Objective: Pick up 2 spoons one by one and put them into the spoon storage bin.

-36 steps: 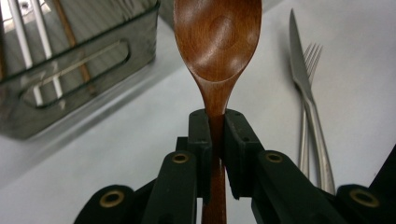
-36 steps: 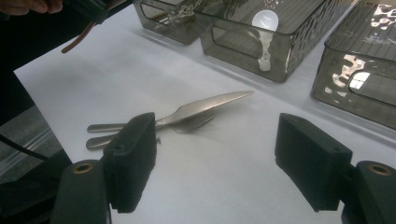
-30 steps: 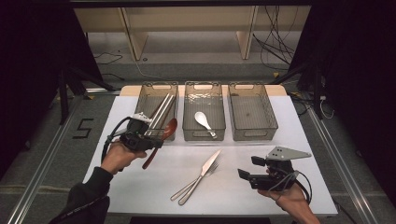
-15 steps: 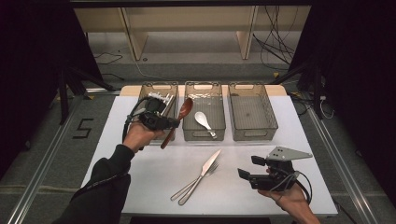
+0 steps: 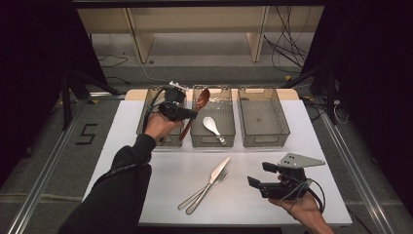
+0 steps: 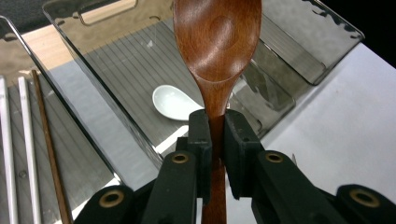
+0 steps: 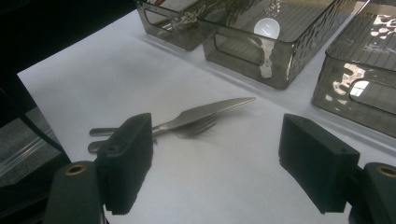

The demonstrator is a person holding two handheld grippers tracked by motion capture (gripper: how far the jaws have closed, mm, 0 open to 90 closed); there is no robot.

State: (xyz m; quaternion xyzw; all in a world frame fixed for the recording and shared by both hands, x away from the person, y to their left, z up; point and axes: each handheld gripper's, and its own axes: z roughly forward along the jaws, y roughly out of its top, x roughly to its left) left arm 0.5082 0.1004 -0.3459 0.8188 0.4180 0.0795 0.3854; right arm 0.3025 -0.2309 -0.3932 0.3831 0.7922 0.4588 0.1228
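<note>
Along the far edge of the tabletop point(image 5: 146, 170) stand three clear bins: the left bin point(image 5: 147, 113) holds chopsticks point(image 6: 28, 149), the middle bin point(image 5: 213, 117) one white spoon point(image 5: 213, 126), the right bin point(image 5: 263, 116) nothing. Above the middle bin, the left hand-held gripper point(image 5: 191, 115) is clamped on the wooden spoon point(image 5: 197, 109). One knife point(image 5: 209, 183) and one fork point(image 5: 203, 189) lie near the front edge. The right hand-held gripper point(image 5: 259, 176) stands apart there, holding nothing.
</note>
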